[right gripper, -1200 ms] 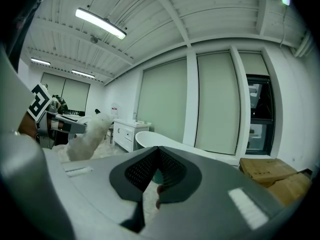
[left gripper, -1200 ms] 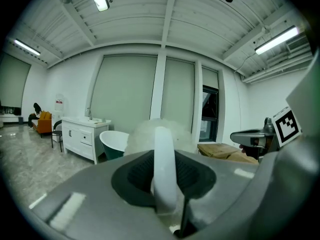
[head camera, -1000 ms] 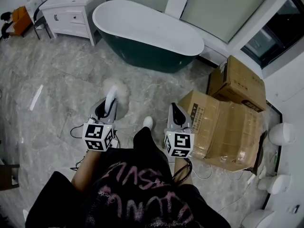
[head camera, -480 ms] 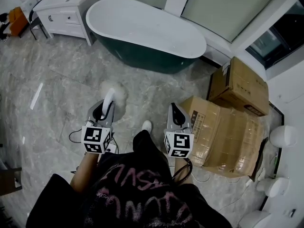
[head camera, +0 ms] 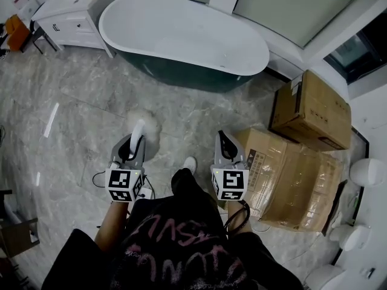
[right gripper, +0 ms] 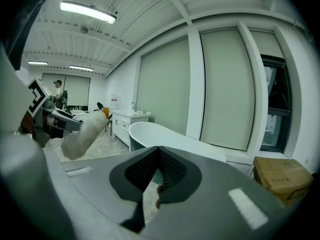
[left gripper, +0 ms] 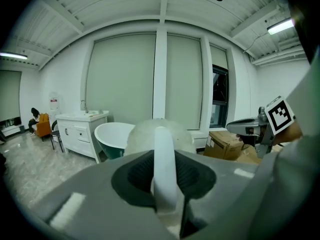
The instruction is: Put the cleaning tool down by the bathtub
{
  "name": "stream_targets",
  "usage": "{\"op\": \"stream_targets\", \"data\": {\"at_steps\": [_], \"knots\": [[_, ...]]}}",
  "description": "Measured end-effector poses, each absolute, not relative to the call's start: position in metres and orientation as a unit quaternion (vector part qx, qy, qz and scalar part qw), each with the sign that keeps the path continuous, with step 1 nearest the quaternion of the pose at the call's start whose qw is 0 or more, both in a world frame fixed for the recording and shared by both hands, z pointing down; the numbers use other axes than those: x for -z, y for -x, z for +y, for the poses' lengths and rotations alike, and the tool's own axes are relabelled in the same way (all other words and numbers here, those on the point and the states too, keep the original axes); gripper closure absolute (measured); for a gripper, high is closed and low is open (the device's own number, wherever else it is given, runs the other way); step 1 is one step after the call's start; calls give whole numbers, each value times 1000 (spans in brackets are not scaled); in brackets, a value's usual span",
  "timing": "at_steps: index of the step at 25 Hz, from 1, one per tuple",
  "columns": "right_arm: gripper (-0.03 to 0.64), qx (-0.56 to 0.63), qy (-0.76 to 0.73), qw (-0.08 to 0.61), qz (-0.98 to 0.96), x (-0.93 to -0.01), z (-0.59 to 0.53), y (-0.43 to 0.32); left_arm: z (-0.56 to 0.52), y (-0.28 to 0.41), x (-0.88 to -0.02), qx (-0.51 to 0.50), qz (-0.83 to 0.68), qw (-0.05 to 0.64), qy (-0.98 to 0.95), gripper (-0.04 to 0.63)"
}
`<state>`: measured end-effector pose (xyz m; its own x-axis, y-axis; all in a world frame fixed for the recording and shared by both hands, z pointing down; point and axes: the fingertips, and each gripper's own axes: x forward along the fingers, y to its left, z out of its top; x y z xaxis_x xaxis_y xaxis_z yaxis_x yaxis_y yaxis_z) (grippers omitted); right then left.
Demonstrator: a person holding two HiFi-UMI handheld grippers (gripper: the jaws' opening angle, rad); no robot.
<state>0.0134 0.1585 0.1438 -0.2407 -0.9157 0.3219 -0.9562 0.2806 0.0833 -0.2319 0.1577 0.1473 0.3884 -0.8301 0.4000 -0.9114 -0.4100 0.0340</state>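
The left tool [left gripper: 164,180] is clamped on the white handle of a fluffy duster [left gripper: 146,135]. The handle runs up between its two jaws, and the pale, woolly head stands out just past their tips. In the head view the duster's head lies directly ahead of the left tool, over the grey marble floor [head camera: 72,119]. Whether it touches the floor cannot be told.

The right tool [right gripper: 157,173] is closed, its jaws drawn together with nothing between them. It is held level with the left tool, and the two are well apart, with the person's dark-clothed body behind them. A white shoe [head camera: 189,162] shows on the floor between the two tools.

The bathtub [head camera: 181,35] stands well ahead of both tools, white inside and dark green outside, lying crosswise to the way they point. The duster is well apart from it, with bare floor between the two. From the right tool's own view, the duster's head shows off to its left, held out by the left tool.

A white vanity cabinet [head camera: 69,14] stands ahead and to the left of the left tool, beside one end of the bathtub. Cardboard boxes [head camera: 311,110] are stacked on the floor to the right of the right tool, the nearest one just beside it.
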Motion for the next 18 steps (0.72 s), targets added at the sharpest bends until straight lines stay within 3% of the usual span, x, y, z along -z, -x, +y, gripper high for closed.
{"op": "stream_targets", "data": {"at_steps": [11,18], "knots": [[603,-94,-579,168,-792,-166,75,-45,87,198,-174,-210,-523,154,-812,506],[603,-108,-587,160,-786,-172,45,-79,50,165,-163,-226,-509,124,-821,506]]}}
